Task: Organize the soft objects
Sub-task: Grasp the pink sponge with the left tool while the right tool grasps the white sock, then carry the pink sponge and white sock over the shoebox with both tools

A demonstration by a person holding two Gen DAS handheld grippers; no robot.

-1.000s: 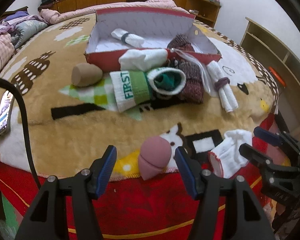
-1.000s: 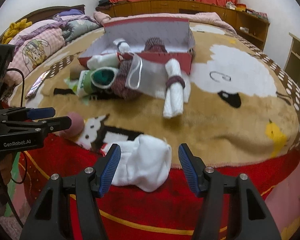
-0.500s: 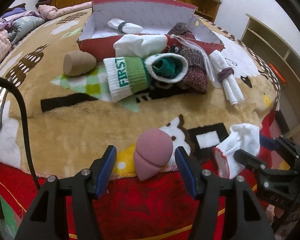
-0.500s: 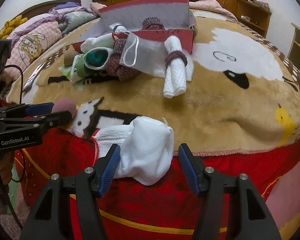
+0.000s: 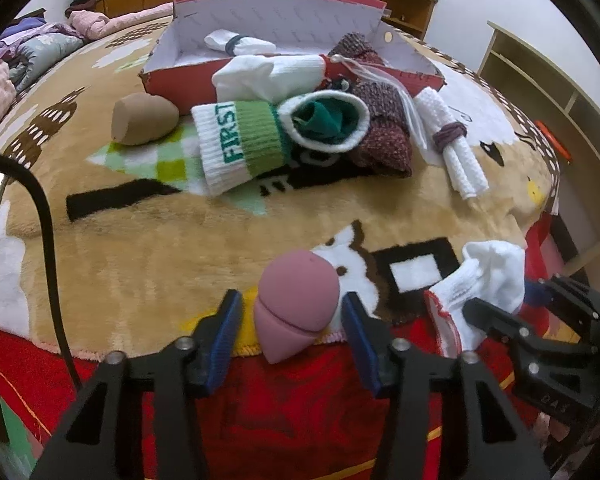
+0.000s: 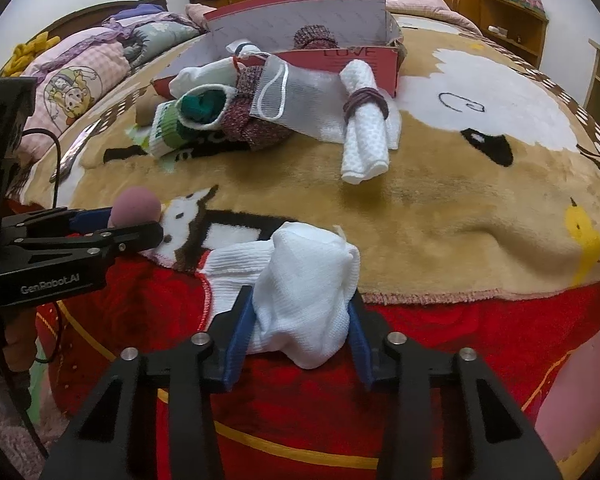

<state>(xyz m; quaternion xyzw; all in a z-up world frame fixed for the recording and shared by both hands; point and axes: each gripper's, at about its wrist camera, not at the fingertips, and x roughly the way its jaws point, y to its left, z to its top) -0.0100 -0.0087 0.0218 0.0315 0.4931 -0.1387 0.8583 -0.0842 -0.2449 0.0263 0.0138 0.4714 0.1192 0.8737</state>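
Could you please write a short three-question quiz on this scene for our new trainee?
1. True or false: the left gripper has its pads pressed on the pink sponge.
2. What does the right gripper hold? A) white sock B) rolled towel C) tan sponge
3. Fill in: a purple ___ ties the rolled towel.

Key:
1. False; the pads stand apart from the sponge on both sides.
2. A
3. band
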